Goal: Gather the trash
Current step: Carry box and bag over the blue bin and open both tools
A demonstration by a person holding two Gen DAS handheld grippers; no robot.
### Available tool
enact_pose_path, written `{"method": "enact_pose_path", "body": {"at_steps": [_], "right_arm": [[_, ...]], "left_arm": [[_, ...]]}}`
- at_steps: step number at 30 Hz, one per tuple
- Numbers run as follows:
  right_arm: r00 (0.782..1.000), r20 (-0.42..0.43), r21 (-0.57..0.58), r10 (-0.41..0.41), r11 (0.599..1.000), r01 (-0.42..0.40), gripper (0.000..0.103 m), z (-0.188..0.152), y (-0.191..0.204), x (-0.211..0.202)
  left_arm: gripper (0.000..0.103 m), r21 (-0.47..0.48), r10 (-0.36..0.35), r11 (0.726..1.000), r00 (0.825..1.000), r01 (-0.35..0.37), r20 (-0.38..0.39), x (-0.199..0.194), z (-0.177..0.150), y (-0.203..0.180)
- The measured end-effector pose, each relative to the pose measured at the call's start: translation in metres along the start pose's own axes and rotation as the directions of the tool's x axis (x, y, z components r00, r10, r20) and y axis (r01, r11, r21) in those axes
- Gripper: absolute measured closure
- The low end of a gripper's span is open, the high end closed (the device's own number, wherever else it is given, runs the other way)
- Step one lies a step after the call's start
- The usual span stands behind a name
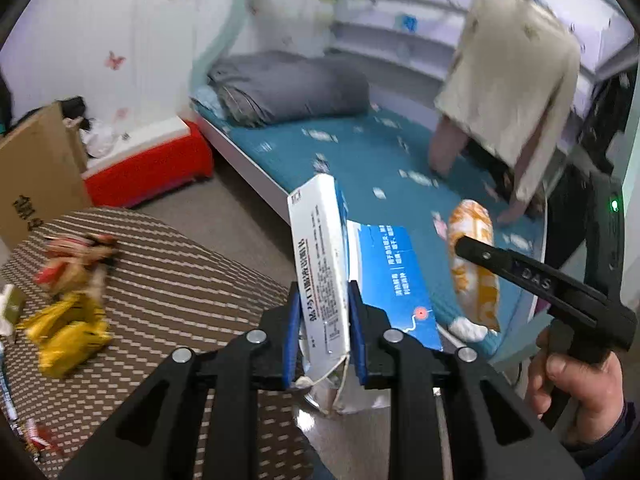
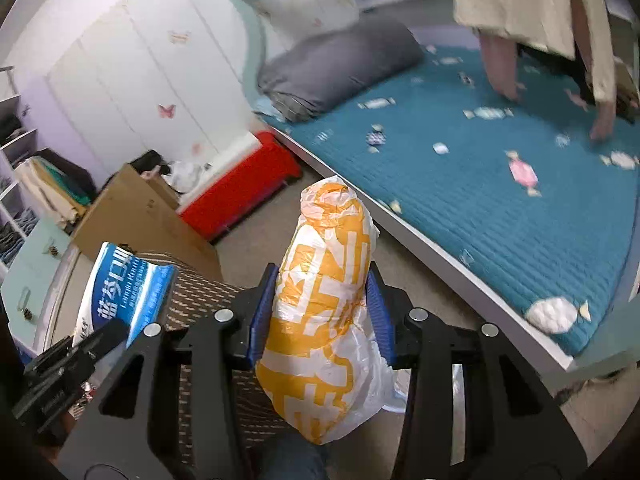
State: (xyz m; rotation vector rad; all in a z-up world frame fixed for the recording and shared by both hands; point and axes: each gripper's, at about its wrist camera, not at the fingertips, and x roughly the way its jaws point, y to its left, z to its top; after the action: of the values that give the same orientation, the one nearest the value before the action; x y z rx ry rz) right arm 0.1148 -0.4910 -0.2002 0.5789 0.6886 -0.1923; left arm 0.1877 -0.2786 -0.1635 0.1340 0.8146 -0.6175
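The left gripper (image 1: 324,316) pinches a flattened white and blue carton (image 1: 320,264) between its blue pads, holding it upright over the near edge of a brown striped surface (image 1: 168,280). Chinese print runs down the carton's white side, too small to read; the right wrist view shows its blue face with large white characters and a line beginning "Lanqin". The right gripper (image 2: 322,308) is clamped around a crumpled orange and white plastic bag (image 2: 320,312), held above the floor beside the bed (image 2: 500,208) (its orange markings cannot be read). The letters "DAS" show on the right gripper's finger in the left wrist view. Only that view shows yellow wrappers (image 1: 66,332) and a red and brown wrapper (image 1: 76,256) lying at the left of the striped surface. A cardboard box (image 2: 140,216) and a red container (image 2: 240,184) stand far left
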Motion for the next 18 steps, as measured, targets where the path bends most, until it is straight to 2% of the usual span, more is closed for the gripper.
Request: {"method": "enact_pose_path", "body": {"at_steps": [7, 16, 18], "right_arm": [[0.996, -0.080, 0.061, -0.037, 0.997, 0.042, 0.060, -0.010, -0.038, 0.039], [0.986, -0.162, 0.115, -0.042, 0.991, 0.062, 0.059, -0.021, -0.066, 0.080], [0.982, -0.185, 0.136, -0.037, 0.989, 0.063, 0.055, -0.024, -0.072, 0.091]], "left_arm": [[0.081, 0.070, 0.005, 0.998, 0.991, 0.004, -0.136, 0.071, -0.012, -0.032], [0.080, 0.122, 0.031, 0.992, 0.965, 0.001, -0.259, 0.134, -0.019, -0.054], [0.078, 0.136, 0.042, 0.991, 0.958, -0.003, -0.285, 0.147, -0.022, -0.055]]}}
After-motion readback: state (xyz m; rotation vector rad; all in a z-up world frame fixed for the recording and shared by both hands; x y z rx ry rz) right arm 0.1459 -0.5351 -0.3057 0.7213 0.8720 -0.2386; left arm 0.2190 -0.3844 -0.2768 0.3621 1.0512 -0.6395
